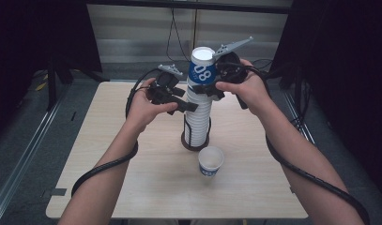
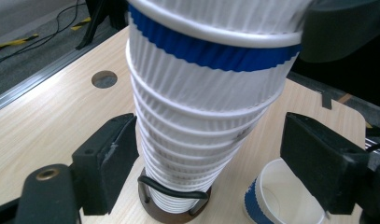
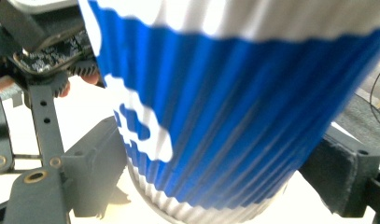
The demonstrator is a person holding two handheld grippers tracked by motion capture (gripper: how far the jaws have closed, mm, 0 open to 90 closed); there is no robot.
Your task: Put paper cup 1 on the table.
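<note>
A tall stack of white ribbed paper cups (image 1: pixel 198 117) stands upside down on a round brown holder (image 1: pixel 194 144) at mid-table. The top cup (image 1: pixel 202 70) is blue with a white "08" and sits slightly tilted. My right gripper (image 1: pixel 205 89) is shut on this cup (image 3: pixel 225 116) near its lower rim, with a pad against each side. Lower down, my left gripper (image 2: pixel 208 154) straddles the stack (image 2: pixel 192 140). One pad (image 2: pixel 124 158) lies against the cups, and a sliver of table shows before the other pad. Both hands are held above the table.
A single blue-and-white cup (image 1: pixel 211 161) stands upright just in front of the holder, to its right. It also appears (image 2: pixel 276 196) beside the holder's wire loop (image 2: pixel 171 189). The wooden table (image 1: pixel 132 178) has a round hole (image 2: pixel 104 79) near its far edge. Cables trail from both grippers.
</note>
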